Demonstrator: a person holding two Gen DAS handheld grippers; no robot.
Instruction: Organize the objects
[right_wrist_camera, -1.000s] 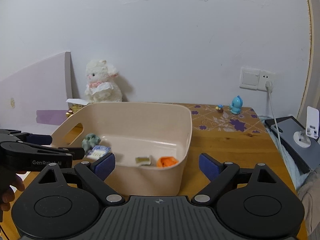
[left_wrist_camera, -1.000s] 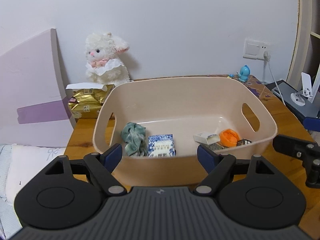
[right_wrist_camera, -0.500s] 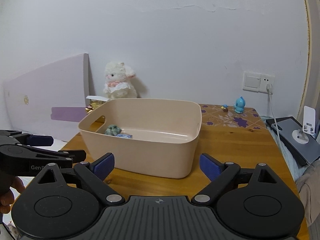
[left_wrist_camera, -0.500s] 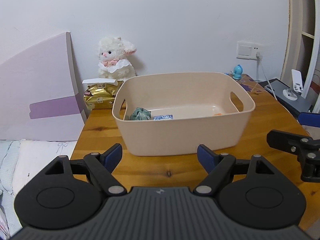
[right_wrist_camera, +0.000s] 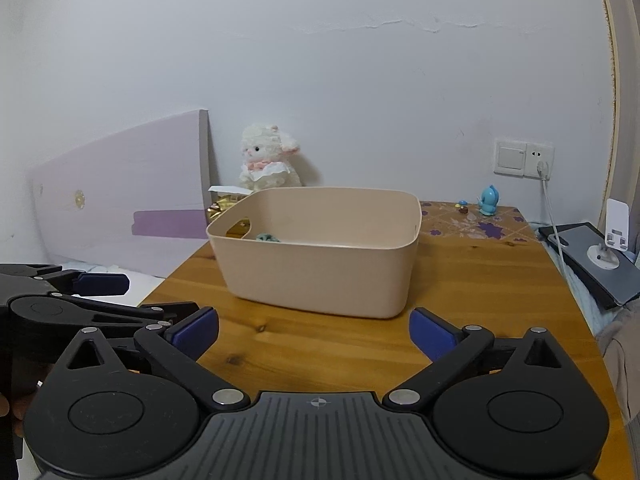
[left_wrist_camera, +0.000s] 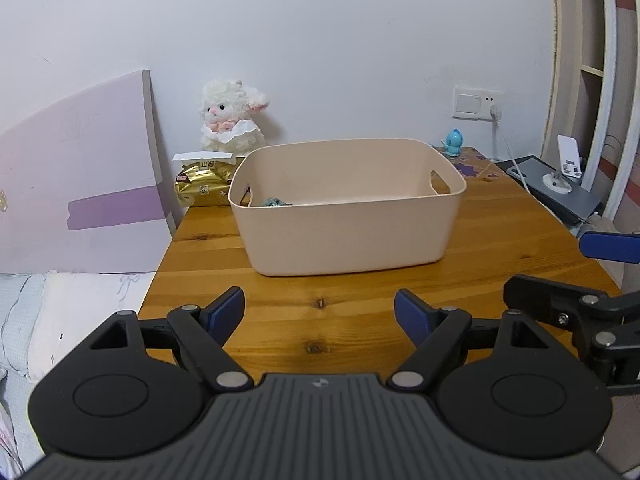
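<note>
On the wooden surface [left_wrist_camera: 360, 304] ahead sits the beige bin [left_wrist_camera: 348, 208] with a teal cloth [left_wrist_camera: 274, 201] inside, both my grippers' fingers apart and empty, so sorting seems finished.

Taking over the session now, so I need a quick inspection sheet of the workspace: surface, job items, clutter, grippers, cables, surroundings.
Surface: wooden table, bare in front of the bin.
Job's things: beige plastic bin upright on the table; a teal cloth item shows above its rim, other contents hidden.
Clutter: gold snack packet and white plush lamb behind the bin; blue figurine at the back right.
Grippers: left gripper open, empty; right gripper open, empty; both short of the bin.
Cables: white cable plugged into the wall socket.
Surroundings: white wall, lilac board leaning left.
</note>
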